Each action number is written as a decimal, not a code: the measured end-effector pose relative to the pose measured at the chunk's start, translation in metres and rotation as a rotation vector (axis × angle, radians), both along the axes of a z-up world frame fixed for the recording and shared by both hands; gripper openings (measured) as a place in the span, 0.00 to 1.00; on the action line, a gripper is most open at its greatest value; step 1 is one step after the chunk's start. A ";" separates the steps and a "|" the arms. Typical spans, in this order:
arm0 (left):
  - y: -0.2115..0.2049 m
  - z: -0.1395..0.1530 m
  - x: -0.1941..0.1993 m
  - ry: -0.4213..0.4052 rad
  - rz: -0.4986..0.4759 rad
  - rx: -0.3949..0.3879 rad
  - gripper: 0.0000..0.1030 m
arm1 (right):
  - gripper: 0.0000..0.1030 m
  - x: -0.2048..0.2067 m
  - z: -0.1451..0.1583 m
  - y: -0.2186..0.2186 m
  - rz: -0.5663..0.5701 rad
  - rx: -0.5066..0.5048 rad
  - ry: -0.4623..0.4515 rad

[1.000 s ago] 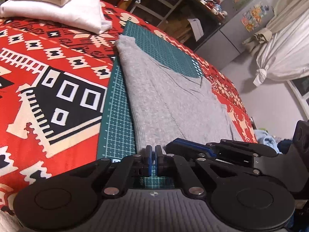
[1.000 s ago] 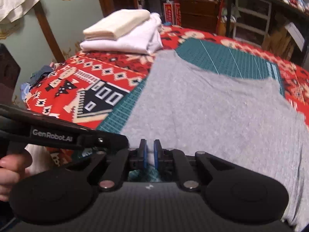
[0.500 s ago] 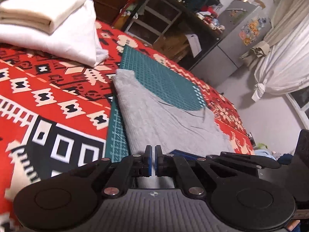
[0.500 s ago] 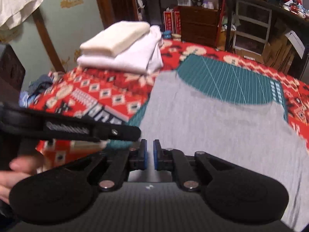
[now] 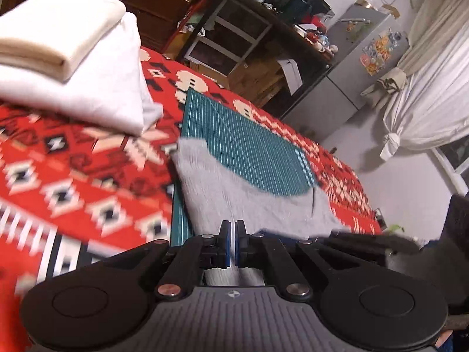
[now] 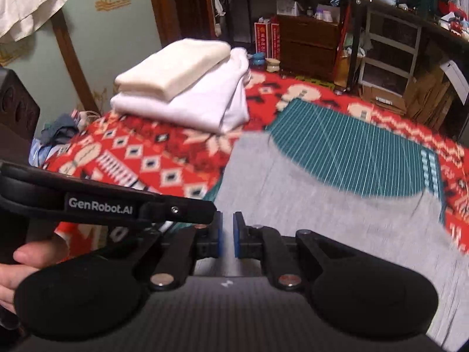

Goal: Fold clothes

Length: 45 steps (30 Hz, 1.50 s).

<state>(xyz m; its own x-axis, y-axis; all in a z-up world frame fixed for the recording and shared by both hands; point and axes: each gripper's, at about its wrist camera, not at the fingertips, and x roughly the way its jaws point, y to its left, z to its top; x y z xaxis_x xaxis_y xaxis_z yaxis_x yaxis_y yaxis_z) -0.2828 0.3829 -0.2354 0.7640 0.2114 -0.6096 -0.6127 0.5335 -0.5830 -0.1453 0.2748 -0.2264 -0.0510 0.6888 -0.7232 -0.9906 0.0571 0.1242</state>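
A grey garment point(image 5: 234, 187) lies on a green cutting mat point(image 5: 240, 140), its far edge curved over the mat. My left gripper point(image 5: 230, 243) is shut on the garment's near edge, and grey cloth hangs under its pads. In the right wrist view the same grey garment point(image 6: 322, 205) stretches away from my right gripper point(image 6: 226, 237), which is shut on the near edge with a narrow gap between its pads. The left gripper's body point(image 6: 117, 208) sits close on the left, held by a hand point(image 6: 17, 267).
A stack of folded cream and white clothes point(image 6: 187, 88) sits on the red patterned blanket point(image 6: 140, 158), far left of the cutting mat point(image 6: 351, 152). Shelves and a dresser point(image 6: 307, 41) stand beyond the bed. A fridge point(image 5: 351, 67) and a white curtain point(image 5: 425, 102) are to the right.
Both grippers have moved forward and up with the garment's near edge. Less grey cloth shows ahead of them, and the folded stack looks nearer.
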 end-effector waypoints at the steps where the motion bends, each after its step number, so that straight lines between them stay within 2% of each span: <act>1: 0.008 -0.003 0.003 -0.001 0.003 -0.015 0.02 | 0.07 0.004 -0.002 0.007 -0.007 -0.014 0.014; 5: 0.020 -0.015 0.006 0.010 0.007 -0.043 0.02 | 0.07 0.009 -0.024 0.024 -0.017 -0.088 0.037; 7: 0.020 -0.017 0.005 0.013 0.001 -0.035 0.02 | 0.07 0.005 -0.028 0.019 -0.009 -0.070 0.014; 10: 0.029 -0.016 0.006 -0.014 0.018 -0.038 0.02 | 0.07 0.008 -0.020 0.022 -0.008 -0.088 0.030; 13: 0.038 -0.016 0.007 -0.034 0.028 -0.044 0.02 | 0.07 0.013 -0.008 0.035 -0.020 -0.055 0.012; 18: 0.051 -0.020 0.010 -0.055 0.034 -0.060 0.02 | 0.07 0.016 -0.022 0.068 -0.031 -0.123 -0.002; 24: 0.066 -0.020 0.012 -0.072 0.065 -0.058 0.02 | 0.10 0.024 -0.007 0.080 -0.043 -0.074 0.020; 29: 0.073 -0.027 0.015 -0.076 0.070 -0.076 0.02 | 0.09 0.033 -0.022 0.108 -0.084 -0.136 0.009; 31: 0.069 -0.021 0.012 -0.087 0.058 -0.046 0.02 | 0.09 0.039 -0.024 0.111 -0.111 -0.141 0.036; 35: 0.057 -0.007 0.010 -0.111 0.018 0.002 0.02 | 0.10 0.042 -0.002 0.092 -0.118 -0.096 0.018; 40: 0.030 0.000 0.017 -0.033 -0.032 0.076 0.02 | 0.11 0.054 0.034 0.038 -0.161 -0.045 0.012; 45: 0.002 0.006 0.011 -0.043 -0.085 0.068 0.02 | 0.13 0.065 0.051 -0.040 -0.229 -0.030 0.004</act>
